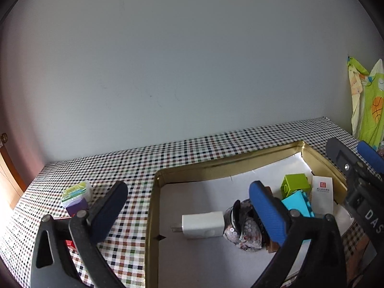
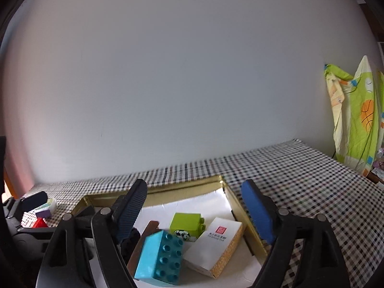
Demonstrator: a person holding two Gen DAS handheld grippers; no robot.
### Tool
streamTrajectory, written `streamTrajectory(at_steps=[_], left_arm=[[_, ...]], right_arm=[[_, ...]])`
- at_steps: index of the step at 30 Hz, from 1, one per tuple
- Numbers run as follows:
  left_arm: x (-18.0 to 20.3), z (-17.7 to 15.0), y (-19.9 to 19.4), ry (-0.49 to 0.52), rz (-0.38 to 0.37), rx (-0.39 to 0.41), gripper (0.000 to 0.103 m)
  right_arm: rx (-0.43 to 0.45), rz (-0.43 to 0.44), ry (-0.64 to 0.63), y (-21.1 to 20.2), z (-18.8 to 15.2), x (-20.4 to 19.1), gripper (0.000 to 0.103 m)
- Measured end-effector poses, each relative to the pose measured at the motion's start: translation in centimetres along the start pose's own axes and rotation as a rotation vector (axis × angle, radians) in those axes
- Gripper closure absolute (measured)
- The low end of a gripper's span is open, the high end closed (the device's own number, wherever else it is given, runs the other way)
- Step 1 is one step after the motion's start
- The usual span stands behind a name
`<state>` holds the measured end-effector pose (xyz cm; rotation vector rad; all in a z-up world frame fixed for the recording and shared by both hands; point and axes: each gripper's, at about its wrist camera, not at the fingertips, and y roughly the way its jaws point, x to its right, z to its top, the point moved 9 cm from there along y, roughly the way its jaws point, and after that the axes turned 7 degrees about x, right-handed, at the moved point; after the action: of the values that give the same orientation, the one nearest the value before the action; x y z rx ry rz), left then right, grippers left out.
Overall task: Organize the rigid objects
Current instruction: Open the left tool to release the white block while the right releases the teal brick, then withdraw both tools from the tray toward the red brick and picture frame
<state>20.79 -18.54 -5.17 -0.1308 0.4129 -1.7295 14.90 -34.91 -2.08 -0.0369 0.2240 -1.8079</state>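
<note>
A gold tin tray (image 1: 153,192) lined with white paper sits on the checkered table; its rim also shows in the right wrist view (image 2: 237,206). It holds a white charger (image 1: 204,224), a sequined pouch (image 1: 247,235), a green brick (image 1: 295,184) (image 2: 186,223), a turquoise brick (image 1: 298,204) (image 2: 159,259) and a white box (image 1: 322,196) (image 2: 216,247). My left gripper (image 1: 189,204) is open and empty above the tray's left rim. My right gripper (image 2: 194,206) is open and empty over the bricks. A small green-topped box (image 1: 76,193) and a purple block (image 1: 76,206) lie outside the tray at the left.
A red piece (image 1: 69,243) lies by my left gripper's finger. A green patterned cloth (image 2: 355,117) hangs at the table's far right. A brown flat piece (image 2: 146,237) lies under the turquoise brick. A plain wall backs the table.
</note>
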Motion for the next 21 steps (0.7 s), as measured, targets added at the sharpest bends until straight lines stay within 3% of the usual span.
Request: streamTrajectory(at_steps=[5,10,12,18,21], left_arm=[[-1.2,-0.7,-0.2,-0.04,-0.003,-0.033,0.0],[-2.3,-1.1,-0.8,-0.059,0.015,-0.04,0.0],[-3.0,-1.4,-1.1,-0.064,0.027,-0.04,0.0],[-5.7,-1.9,-1.7,-0.1,0.058,-0.042,0.0],[-6.7,-2.1,-2.0,-0.106,0.066,-0.038,0.0]], right_arm=[[0.021,-0.016,-0.026,-0.5,0.1,-0.6,0.02],[0.107,-0.049,-0.04,-2.2,1.1,-0.9,0.02],[0.159,-0.1,-0.053,-3.1,1.8,-0.4,0.02],[0.395,-0.395,0.004,-8.0,4.4,4.2,0.017],[0.376,-0.393,0.036,-7.8,4.1,4.7,0.014]])
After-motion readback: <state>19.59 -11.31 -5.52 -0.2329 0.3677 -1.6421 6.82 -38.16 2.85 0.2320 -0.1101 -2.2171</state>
